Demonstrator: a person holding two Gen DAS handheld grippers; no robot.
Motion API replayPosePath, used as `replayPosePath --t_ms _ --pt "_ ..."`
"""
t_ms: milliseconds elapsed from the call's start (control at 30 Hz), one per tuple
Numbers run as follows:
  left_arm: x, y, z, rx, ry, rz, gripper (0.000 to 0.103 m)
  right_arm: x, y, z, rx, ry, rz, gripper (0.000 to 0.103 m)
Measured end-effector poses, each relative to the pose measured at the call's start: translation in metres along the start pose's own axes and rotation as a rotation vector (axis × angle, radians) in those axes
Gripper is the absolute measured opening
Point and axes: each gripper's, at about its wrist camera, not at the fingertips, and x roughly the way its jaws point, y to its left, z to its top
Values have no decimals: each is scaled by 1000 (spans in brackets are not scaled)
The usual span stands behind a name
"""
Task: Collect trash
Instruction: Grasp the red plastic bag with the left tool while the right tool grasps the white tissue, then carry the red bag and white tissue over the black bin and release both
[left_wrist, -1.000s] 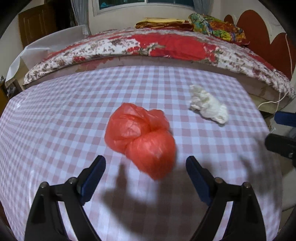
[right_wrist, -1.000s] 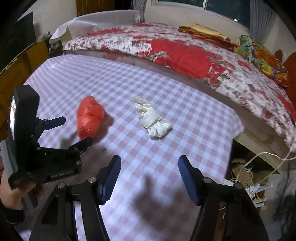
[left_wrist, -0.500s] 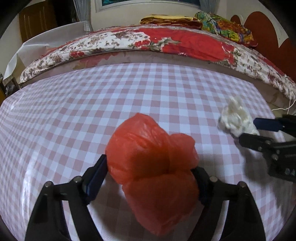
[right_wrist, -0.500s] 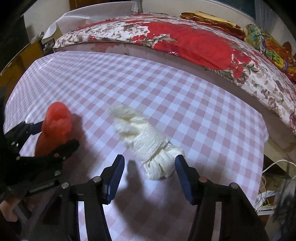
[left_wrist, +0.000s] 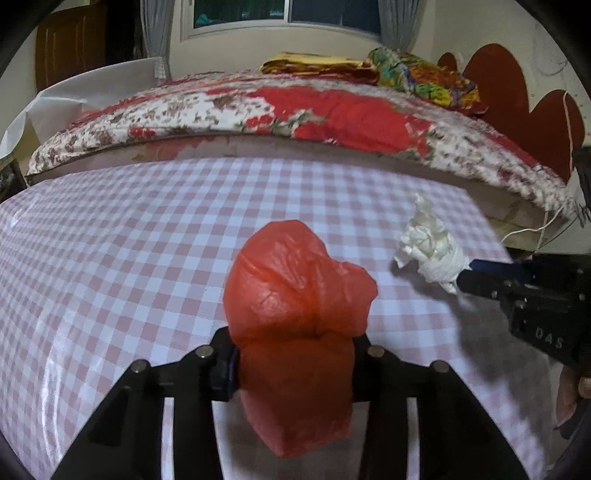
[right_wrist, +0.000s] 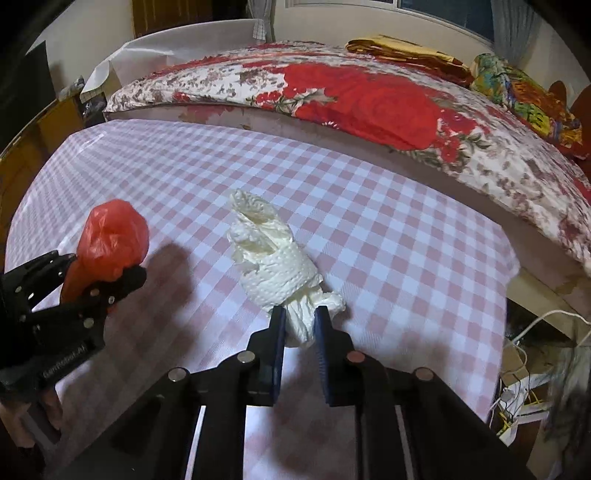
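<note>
A crumpled red plastic bag (left_wrist: 295, 317) is clamped between the jaws of my left gripper (left_wrist: 295, 365) and held above the checked tablecloth (left_wrist: 147, 229). It also shows in the right wrist view (right_wrist: 110, 240), at the left. A wad of white tissue paper (right_wrist: 273, 266) is pinched at its near end by my right gripper (right_wrist: 300, 332), with its far end sticking up and away. The tissue also shows in the left wrist view (left_wrist: 430, 247), at the right, held by the right gripper's blue fingers.
A bed with a red floral cover (right_wrist: 369, 99) runs along the table's far edge. Folded cloths and a colourful pillow (left_wrist: 421, 79) lie on it. Cables and clutter (right_wrist: 524, 369) sit on the floor past the table's right edge.
Both grippers closed: the left on the red bag, the right on the white tissue. Both pieces now appear lifted off the tablecloth.
</note>
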Motion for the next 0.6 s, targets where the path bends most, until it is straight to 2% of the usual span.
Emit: replayPosePath --t_ms 267,600 --pt "-43 -16 -11 21 -29 -46 41 -62 -8 -36 74 -47 -3 17" --pt "-95 -37 -40 29 -45 -97 41 -151 -23 -101 155 -112 -32 17"
